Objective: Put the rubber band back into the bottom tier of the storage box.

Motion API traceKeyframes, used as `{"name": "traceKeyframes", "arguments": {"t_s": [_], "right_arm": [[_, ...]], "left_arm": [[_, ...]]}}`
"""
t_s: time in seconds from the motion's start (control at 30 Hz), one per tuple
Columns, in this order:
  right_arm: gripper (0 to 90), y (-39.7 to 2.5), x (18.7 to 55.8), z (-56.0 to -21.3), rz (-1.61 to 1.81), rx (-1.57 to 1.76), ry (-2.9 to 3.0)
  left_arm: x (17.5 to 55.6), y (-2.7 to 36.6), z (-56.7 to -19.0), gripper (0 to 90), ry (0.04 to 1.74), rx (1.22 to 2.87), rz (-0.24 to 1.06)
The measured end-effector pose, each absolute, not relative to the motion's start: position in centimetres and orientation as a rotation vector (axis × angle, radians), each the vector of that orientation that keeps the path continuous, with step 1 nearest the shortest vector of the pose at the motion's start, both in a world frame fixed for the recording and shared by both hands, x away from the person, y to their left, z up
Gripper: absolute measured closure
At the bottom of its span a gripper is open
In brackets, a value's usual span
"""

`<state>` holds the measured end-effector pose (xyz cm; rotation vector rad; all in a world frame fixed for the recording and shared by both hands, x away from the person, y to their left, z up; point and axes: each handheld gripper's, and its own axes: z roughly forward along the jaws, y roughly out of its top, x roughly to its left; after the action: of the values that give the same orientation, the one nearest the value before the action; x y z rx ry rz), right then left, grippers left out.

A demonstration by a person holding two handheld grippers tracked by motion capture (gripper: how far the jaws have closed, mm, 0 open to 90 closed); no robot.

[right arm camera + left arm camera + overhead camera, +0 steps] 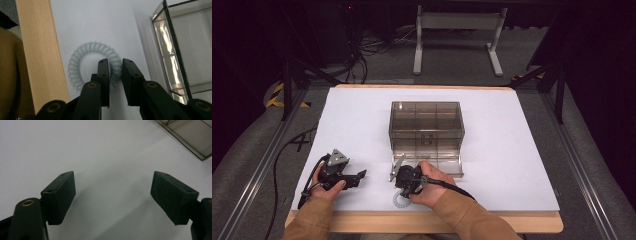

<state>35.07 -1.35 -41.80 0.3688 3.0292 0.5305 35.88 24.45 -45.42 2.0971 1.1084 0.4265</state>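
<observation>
A pale blue-green spiral hair tie (86, 53) lies flat on the white table sheet near the front wooden edge, and also appears under my right hand as hair tie (398, 201). My right gripper (115, 67) points down at it, jaws standing astride one side of the ring and pressed close on the coil. In the high view the right gripper (401, 189) sits just in front of a smoky clear compartment box (427, 125). My left gripper (360, 175) rests low over the bare sheet to the left, and the left gripper (113, 192) is wide open with nothing between its jaws.
The box's lower tray part (447, 161) reaches toward my right hand; its corner (192, 137) shows ahead of the left gripper. The wooden table edge (40, 50) runs close beside the hair tie. White sheet (512, 150) stretches to the right and behind.
</observation>
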Motion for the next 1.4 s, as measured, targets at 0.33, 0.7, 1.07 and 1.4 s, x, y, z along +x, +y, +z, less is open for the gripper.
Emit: {"name": "traceKeyframes", "arguments": {"t_s": [0.33, 0.7, 1.07, 1.4], "right_arm": [[83.0, -1.2, 34.9, -41.8, 0.512, 0.383, 3.017], [83.6, -1.4, 35.0, -41.3, 0.552, 0.420, 3.023], [83.7, -2.3, 35.2, -39.7, 0.616, 0.456, 3.004], [83.7, -3.5, 35.9, -38.3, 0.678, 0.483, 2.956]], "left_arm": [[35.9, 24.4, -45.4, 21.0, 1.109, 2.095, 0.429], [35.9, 24.4, -45.5, 20.9, 1.106, 2.092, 0.433], [35.9, 24.4, -45.4, 21.0, 1.106, 2.092, 0.434], [36.0, 24.3, -45.4, 21.0, 1.101, 2.099, 0.430]]}}
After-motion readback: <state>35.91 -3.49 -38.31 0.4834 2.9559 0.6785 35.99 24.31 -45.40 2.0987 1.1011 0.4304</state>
